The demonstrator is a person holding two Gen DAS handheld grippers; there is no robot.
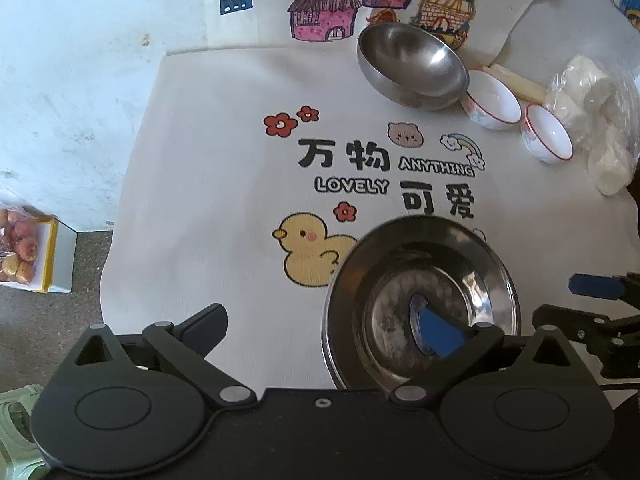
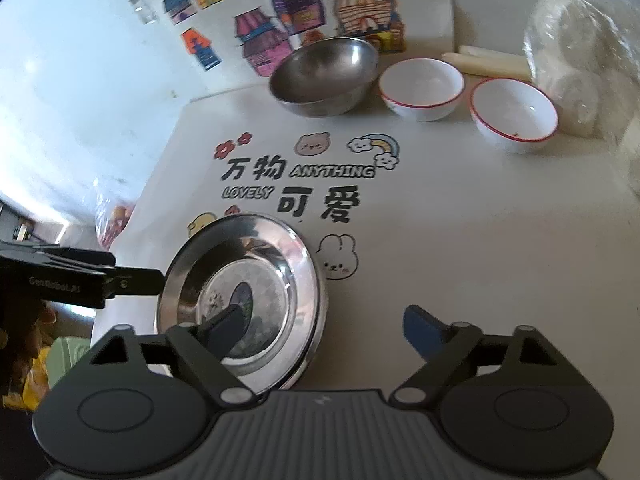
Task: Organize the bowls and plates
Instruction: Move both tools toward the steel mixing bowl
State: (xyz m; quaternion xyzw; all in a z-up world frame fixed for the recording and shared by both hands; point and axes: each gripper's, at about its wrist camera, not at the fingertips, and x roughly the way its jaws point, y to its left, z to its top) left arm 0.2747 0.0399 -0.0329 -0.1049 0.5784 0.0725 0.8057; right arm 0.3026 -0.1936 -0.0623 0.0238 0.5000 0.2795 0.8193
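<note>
Left wrist view: one steel plate (image 1: 420, 304) sits on the white printed cloth (image 1: 224, 168) near the bottom edge, beside the yellow duck print. Left gripper (image 1: 328, 324) has its jaws spread wide, nothing clamped; one blue pad hangs over the plate's centre, the other finger is over bare cloth to the plate's left. Right gripper (image 2: 324, 328) is likewise spread wide and holds nothing: one finger over the plate (image 2: 244, 288), the other over cloth to its right. Whether either pad touches the plate, can't tell. Count: one plate (possibly a stack, since a second rim seems to show below it in the right wrist view, not sure), one steel bowl (image 1: 412, 64), two white bowls with red rims (image 1: 494, 100) (image 1: 546, 132). All three bowls line up in a row at the far side of the cloth, well apart from the plate, all empty. Plate is empty too; the shapes in it are reflections. Behind the white bowls: two pale sticks (image 2: 492, 62), identity unclear, and a clear plastic bag (image 2: 576, 60) of white stuff, cut off at the frame edge. Left of the table, a box (image 1: 28, 252) of round brownish items, blurred.
</note>
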